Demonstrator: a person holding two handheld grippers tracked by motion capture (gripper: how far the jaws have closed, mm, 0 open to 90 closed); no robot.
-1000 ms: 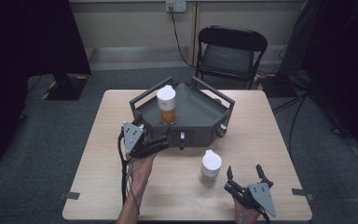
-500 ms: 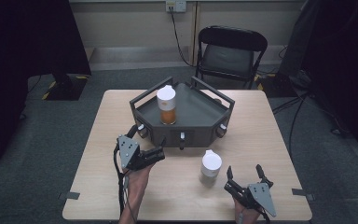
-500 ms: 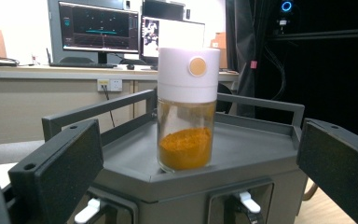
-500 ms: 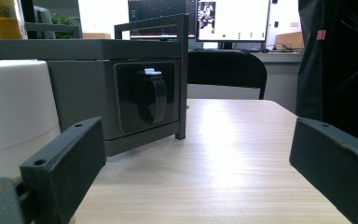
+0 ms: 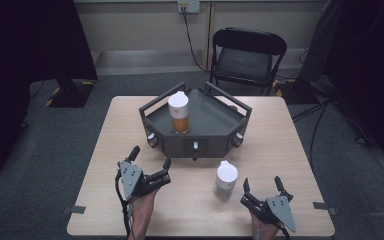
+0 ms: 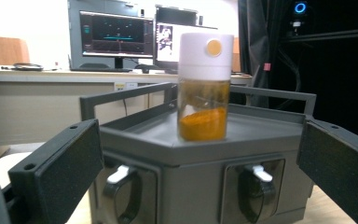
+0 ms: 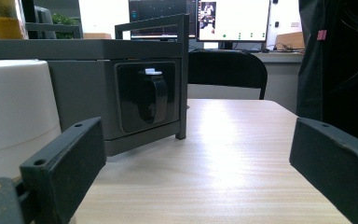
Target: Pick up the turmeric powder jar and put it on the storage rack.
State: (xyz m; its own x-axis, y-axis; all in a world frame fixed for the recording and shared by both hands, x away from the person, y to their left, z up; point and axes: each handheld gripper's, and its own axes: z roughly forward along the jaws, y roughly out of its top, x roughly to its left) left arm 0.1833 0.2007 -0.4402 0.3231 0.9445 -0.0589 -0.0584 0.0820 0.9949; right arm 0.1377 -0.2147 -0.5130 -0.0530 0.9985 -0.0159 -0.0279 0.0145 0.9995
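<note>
Plainly, left gripper and right gripper gape wide, holding nothing; the orange-filled jar bears no readable label.

A light wooden table stands on grey carpet. Beyond its far edge sits a black folding chair against a beige wall with a power outlet and a hanging cable. Dark curtains flank both sides. From the left gripper view, a desk holds lit computer monitors.
</note>
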